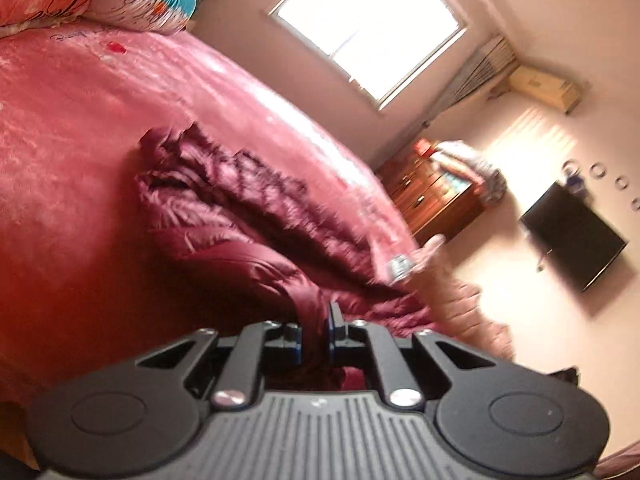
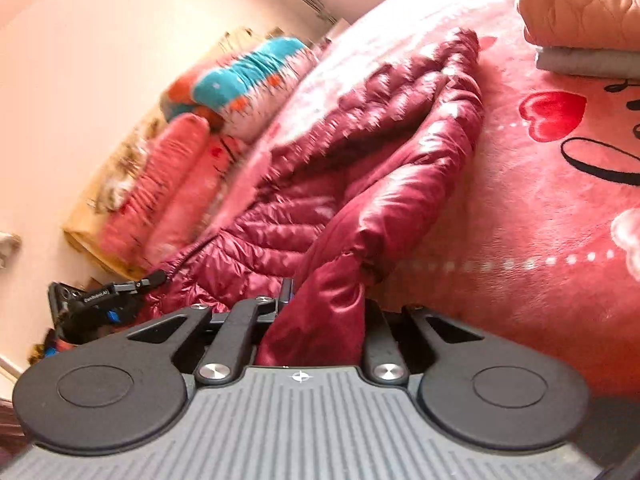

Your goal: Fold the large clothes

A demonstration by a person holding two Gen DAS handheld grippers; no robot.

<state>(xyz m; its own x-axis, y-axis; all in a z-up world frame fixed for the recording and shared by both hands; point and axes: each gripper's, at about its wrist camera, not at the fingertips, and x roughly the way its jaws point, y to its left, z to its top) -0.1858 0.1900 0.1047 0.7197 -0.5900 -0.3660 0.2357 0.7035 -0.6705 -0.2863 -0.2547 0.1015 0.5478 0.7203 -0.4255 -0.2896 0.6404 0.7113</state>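
A shiny maroon puffer jacket (image 1: 224, 200) lies crumpled on the pink bed blanket (image 1: 80, 140). My left gripper (image 1: 315, 338) is shut on a fold of the jacket's near edge, which is drawn up between the blue pads. In the right wrist view the jacket (image 2: 360, 152) stretches away across the blanket. My right gripper (image 2: 320, 312) is shut on a thick bunch of it, and the fabric hides the right finger. The left gripper (image 2: 160, 277) shows at the left, pinching the zipper edge. A blurred hand and sleeve (image 1: 460, 304) reach the jacket's far end.
Pillows and rolled quilts (image 2: 224, 92) are piled at the head of the bed. A folded peach quilt (image 2: 580, 4) sits on the blanket at the upper right. Beyond the bed are a window (image 1: 372, 24), a wooden dresser (image 1: 432, 200) and a black screen (image 1: 576, 240).
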